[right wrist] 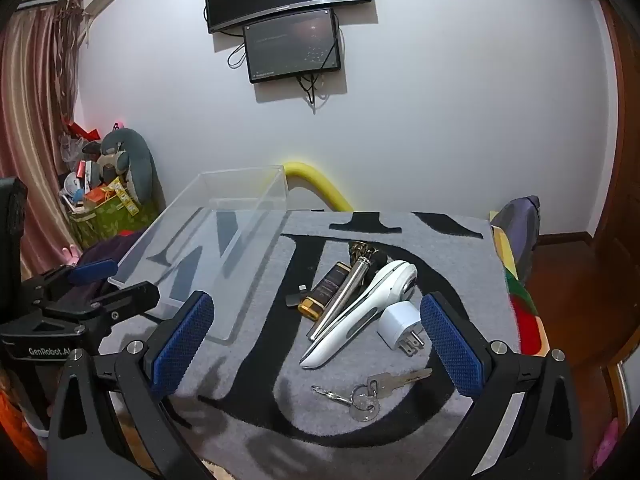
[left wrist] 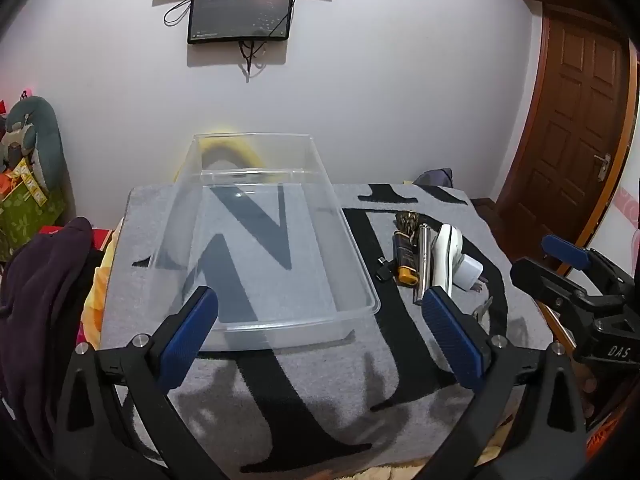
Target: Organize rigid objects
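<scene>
A clear plastic bin (left wrist: 360,264) (right wrist: 240,240) stands empty on the grey mat. To its right lie a white handheld device (right wrist: 368,304) (left wrist: 444,256), a white plug adapter (right wrist: 398,322) (left wrist: 470,274), a metal tube (right wrist: 348,292) (left wrist: 423,256), a black-and-gold lighter (right wrist: 324,292) (left wrist: 404,256), a small black USB piece (right wrist: 294,298) (left wrist: 383,271) and keys on a ring (right wrist: 372,390). My left gripper (left wrist: 320,320) is open over the bin's near edge. My right gripper (right wrist: 316,328) is open, hovering above the loose objects; it also shows in the left wrist view (left wrist: 552,264).
The grey mat with black lettering (right wrist: 440,240) covers the table, edges near on all sides. Dark clothes (left wrist: 36,300) lie at the left. A yellow tube (right wrist: 320,184) sits behind the bin. Screens hang on the wall; a wooden door (left wrist: 576,128) is at the right.
</scene>
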A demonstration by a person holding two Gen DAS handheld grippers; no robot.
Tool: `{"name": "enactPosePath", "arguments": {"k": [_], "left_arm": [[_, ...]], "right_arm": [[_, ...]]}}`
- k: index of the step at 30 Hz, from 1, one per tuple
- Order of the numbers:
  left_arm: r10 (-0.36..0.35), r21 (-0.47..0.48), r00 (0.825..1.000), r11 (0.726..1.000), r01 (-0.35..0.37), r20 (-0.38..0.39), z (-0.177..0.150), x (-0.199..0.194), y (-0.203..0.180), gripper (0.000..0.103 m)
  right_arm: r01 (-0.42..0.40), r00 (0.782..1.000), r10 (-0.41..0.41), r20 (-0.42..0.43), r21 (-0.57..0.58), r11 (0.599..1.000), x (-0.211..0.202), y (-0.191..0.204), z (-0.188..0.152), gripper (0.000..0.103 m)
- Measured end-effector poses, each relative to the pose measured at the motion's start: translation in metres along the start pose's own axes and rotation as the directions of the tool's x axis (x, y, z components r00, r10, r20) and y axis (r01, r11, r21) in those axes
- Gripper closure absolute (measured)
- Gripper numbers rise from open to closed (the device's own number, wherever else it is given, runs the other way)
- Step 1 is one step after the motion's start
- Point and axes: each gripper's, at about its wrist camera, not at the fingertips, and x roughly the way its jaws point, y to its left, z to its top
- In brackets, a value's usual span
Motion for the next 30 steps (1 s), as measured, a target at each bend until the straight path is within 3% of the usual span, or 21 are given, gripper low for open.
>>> {"name": "enactPosePath", "arguments": {"k": [30], "left_arm": [[0.006,0.073,1.0,0.997,-0.008,0.027,0.0,-0.005,-0.013,0.0]], "right_arm": [[-0.012,1.0,0.011,0.005,0.021,1.0,0.003,-0.002,-0.002,0.0]]}}
